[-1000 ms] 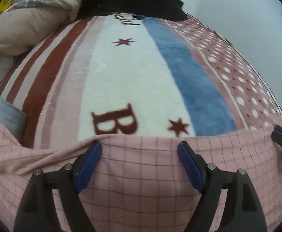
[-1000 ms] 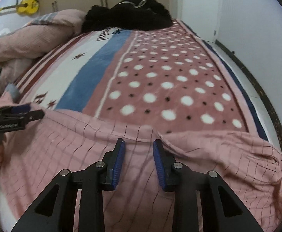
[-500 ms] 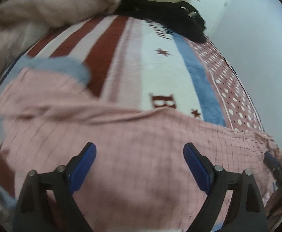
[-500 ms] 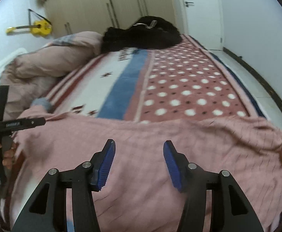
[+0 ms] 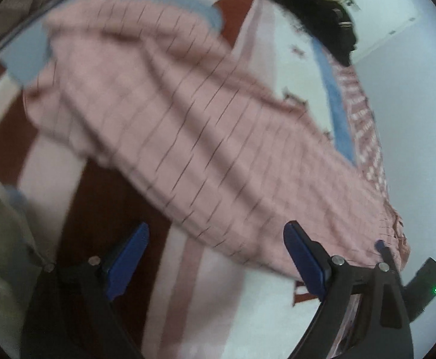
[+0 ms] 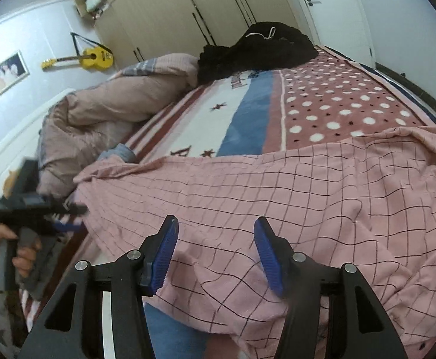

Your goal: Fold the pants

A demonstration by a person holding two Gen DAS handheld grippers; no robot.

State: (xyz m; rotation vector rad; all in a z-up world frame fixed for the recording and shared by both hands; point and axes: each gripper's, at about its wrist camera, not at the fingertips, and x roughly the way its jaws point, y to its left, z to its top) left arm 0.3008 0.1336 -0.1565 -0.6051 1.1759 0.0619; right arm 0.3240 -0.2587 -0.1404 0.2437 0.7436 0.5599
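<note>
The pink checked pants lie spread across the near end of the bed; in the blurred left wrist view they run diagonally from upper left to lower right. My left gripper is open and empty, just off the near edge of the pants; it also shows at the left of the right wrist view, held in a hand. My right gripper is open and empty, low over the pants' near edge. A blue cuff shows at the pants' far left end.
The bed carries a striped, dotted blanket. A rumpled pink duvet lies at the left, a black heap of clothes at the far end. Wardrobes and a door stand behind. The floor runs along the right side.
Both grippers pulled back from the pants and rose. The right gripper opened wide, releasing the cloth. The left gripper swung left and tilted, now off the pants' edge.
</note>
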